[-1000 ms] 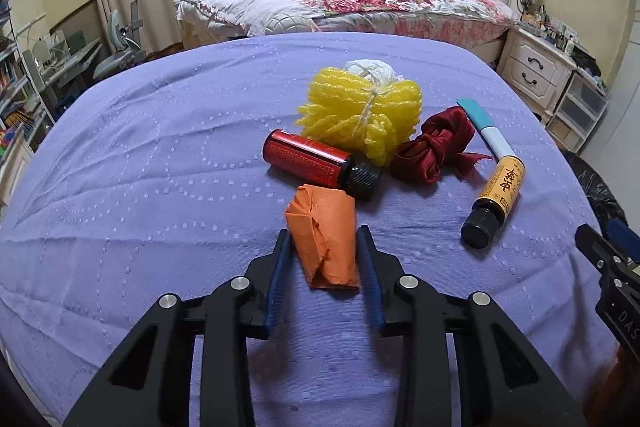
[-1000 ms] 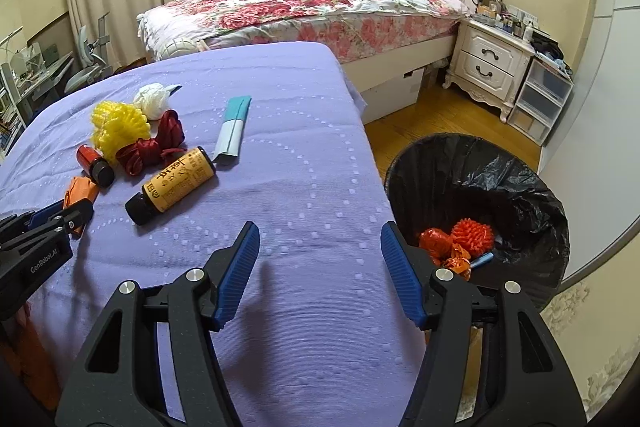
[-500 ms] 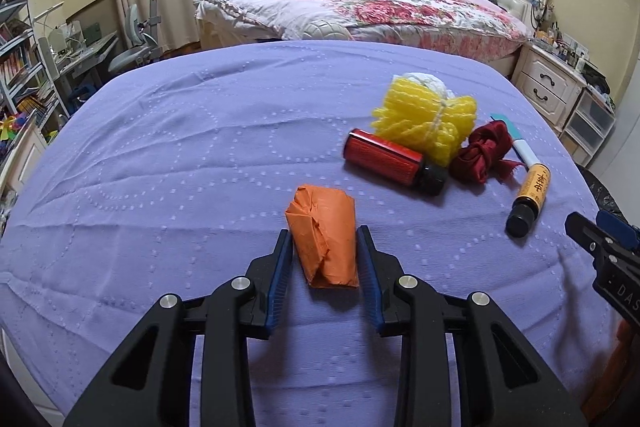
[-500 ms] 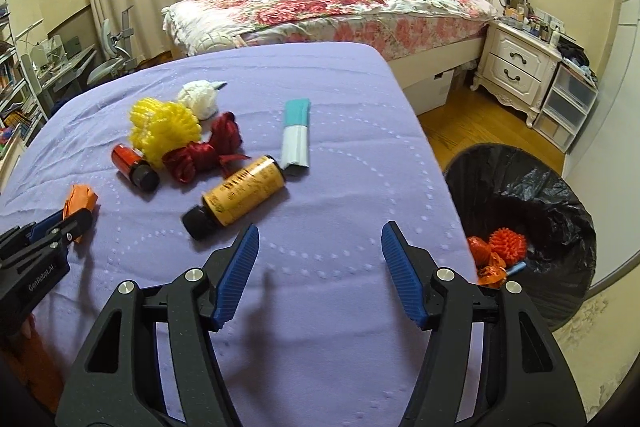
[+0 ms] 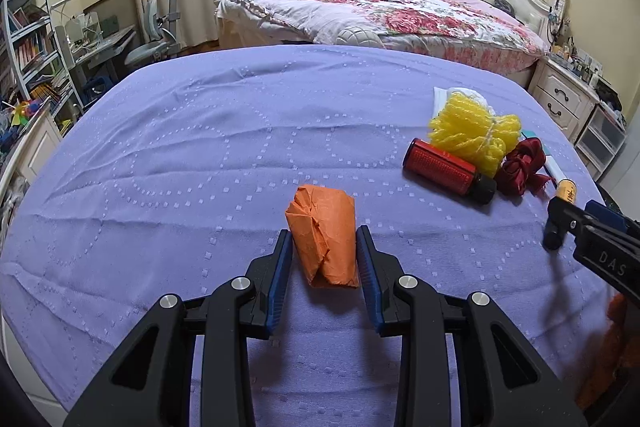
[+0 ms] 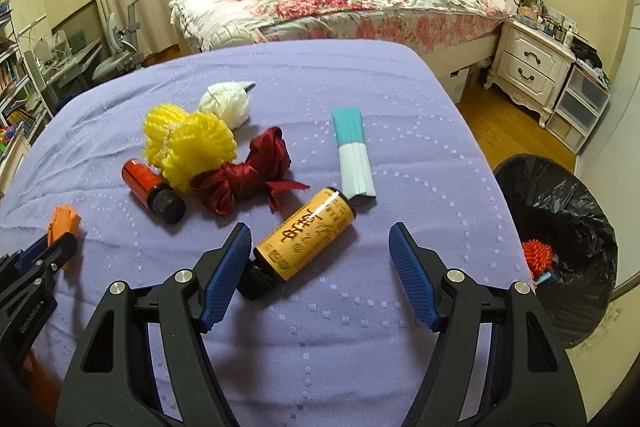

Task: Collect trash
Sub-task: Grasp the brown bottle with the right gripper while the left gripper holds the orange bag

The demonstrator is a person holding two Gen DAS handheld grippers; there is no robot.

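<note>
A purple-clothed surface (image 6: 360, 327) stands before a floral bed. The left gripper (image 5: 324, 259) jaws clench a crumpled orange paper wad (image 5: 324, 231). The right gripper (image 6: 320, 267) jaws are opening, ungripping, around a yellow-labelled dark bottle (image 6: 304, 235) lying on the cloth.

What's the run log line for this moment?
left gripper: shut on orange paper wad | right gripper: jaws opening, nothing gripped, yellow-label bottle ahead | bin: right of table
</note>
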